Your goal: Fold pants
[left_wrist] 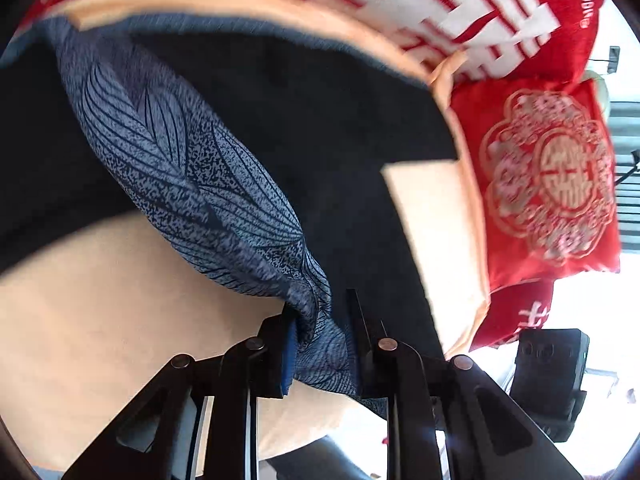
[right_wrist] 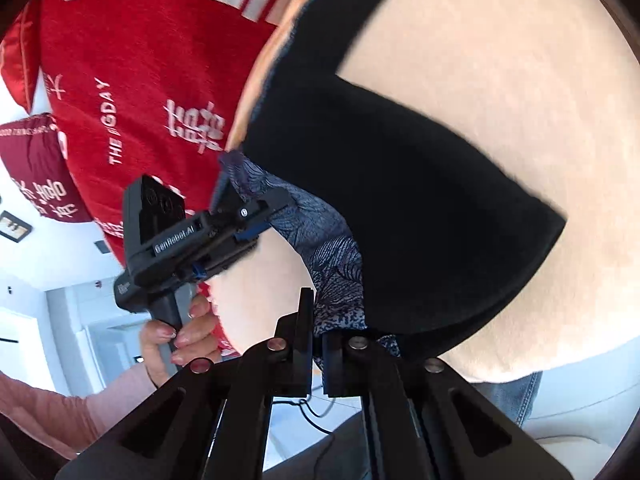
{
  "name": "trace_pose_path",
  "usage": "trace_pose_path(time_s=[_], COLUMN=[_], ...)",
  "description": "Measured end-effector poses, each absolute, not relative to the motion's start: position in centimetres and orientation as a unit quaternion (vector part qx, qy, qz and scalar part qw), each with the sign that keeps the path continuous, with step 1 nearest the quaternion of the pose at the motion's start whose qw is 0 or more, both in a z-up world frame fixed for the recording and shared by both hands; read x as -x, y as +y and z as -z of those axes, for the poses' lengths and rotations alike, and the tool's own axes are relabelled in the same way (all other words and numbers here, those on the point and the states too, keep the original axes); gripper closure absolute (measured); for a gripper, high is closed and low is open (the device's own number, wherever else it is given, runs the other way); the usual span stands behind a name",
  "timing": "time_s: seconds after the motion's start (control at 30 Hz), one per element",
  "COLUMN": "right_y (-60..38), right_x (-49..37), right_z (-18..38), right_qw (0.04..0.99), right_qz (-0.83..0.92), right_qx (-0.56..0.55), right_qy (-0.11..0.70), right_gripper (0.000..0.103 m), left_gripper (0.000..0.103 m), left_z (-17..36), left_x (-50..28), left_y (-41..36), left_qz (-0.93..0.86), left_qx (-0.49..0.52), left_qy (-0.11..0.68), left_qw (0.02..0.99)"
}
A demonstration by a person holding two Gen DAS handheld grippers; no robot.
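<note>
Two grippers, one in each of your hands, are clamped on the same pair of pants. Your left gripper pinches a bunched strip of blue leaf-patterned fabric between its blue pads. Your right gripper is closed on another part of that patterned band, at the edge of the dark navy pants. The pants lie spread over a cream cushion, with the patterned band stretched between the two grippers. Red pillows with white lettering sit just beyond the cushion. Your left hand, in a pink sleeve, wraps the left gripper's handle.
</note>
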State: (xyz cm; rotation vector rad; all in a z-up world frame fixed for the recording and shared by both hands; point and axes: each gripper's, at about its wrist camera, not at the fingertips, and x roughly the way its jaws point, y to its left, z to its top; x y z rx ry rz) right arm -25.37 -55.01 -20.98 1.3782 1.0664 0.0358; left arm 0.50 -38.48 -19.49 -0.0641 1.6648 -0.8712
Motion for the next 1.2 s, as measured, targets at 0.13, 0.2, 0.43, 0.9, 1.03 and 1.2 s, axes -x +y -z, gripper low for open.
trace_pose_path(time_s=[0.13, 0.2, 0.43, 0.9, 1.03, 1.2], right_y=[-59.3, -62.2, -72.0, -78.7, -77.8, -75.0], right_x=[22.1, 19.8, 10.8, 1.4, 3.7, 9.2], right_z=[18.2, 16.6, 14.6, 20.3, 17.0, 20.4], right_qw=[0.671, 0.694, 0.738, 0.757, 0.777, 0.715], right_qz=[-0.031, -0.035, -0.022, 0.091, 0.098, 0.125], right_qx=[-0.592, -0.572, -0.498, -0.317, -0.327, -0.396], right_qy=[0.445, 0.435, 0.455, 0.563, 0.529, 0.562], right_gripper=[0.100, 0.100, 0.100, 0.008, 0.008, 0.032], left_gripper=[0.081, 0.081, 0.081, 0.038, 0.038, 0.038], left_z=[16.6, 15.6, 14.1, 17.8, 18.9, 21.4], left_x=[-2.4, -4.3, -10.1, -12.8, -11.0, -11.3], left_y=[-41.7, -43.5, -50.1, -51.3, -49.4, -46.6], left_qz=[0.388, 0.391, 0.400, 0.292, 0.274, 0.228], left_qx=[0.048, 0.047, 0.009, -0.137, -0.187, -0.190], left_qy=[0.689, 0.674, 0.624, 0.603, 0.603, 0.630], left_qw=[0.610, 0.625, 0.671, 0.729, 0.726, 0.718])
